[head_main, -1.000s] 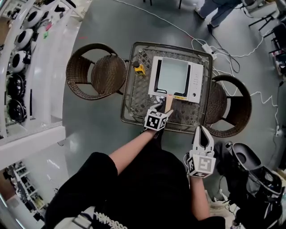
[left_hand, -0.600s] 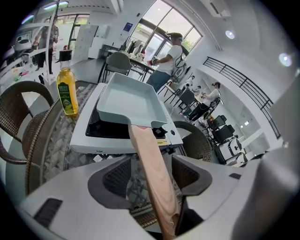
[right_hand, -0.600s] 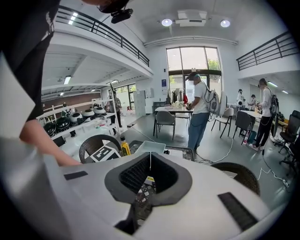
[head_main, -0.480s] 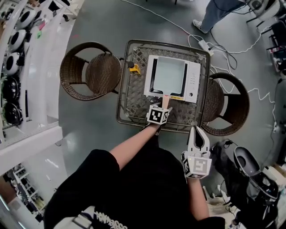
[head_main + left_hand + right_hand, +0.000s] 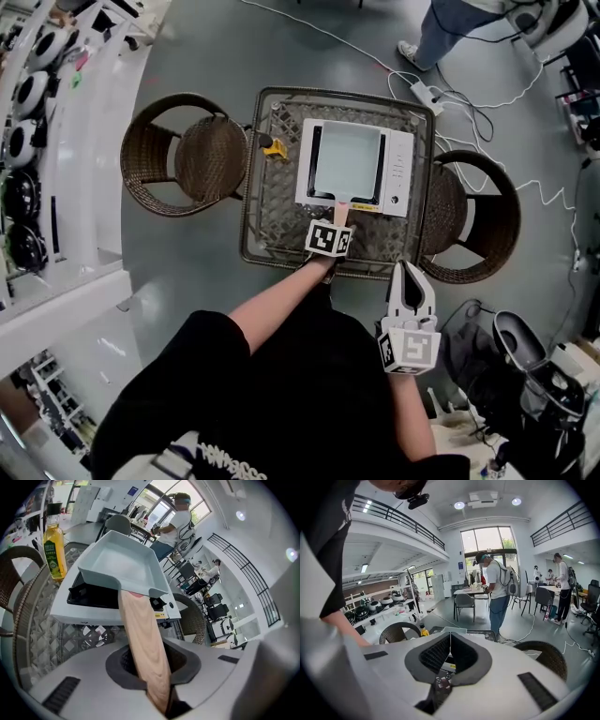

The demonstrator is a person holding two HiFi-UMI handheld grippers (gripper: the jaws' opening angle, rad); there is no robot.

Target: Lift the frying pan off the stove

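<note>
My left gripper (image 5: 150,667) has just been closing and is now pinching the handle (image 5: 140,634). I'm worrying the pan (image 5: 123,564) twists or sags in that grip coming off the stove (image 5: 93,609).

Nothing legible anywhere, not 1 word or number. The oil bottle (image 5: 55,550) carries a green and yellow label (image 5: 55,558), but its print is too small to read. A yellow sticker (image 5: 161,615) sits on the stove's (image 5: 93,616) front edge, lettering illegible. White lettering (image 5: 230,461) crosses the person's black shirt, blurred and cut off. The left gripper's (image 5: 341,218) cube (image 5: 329,238) and the right gripper's (image 5: 410,270) cube (image 5: 409,352) show black-and-white square markers, no letters. A blue wall sign (image 5: 460,566) is unreadable.
</note>
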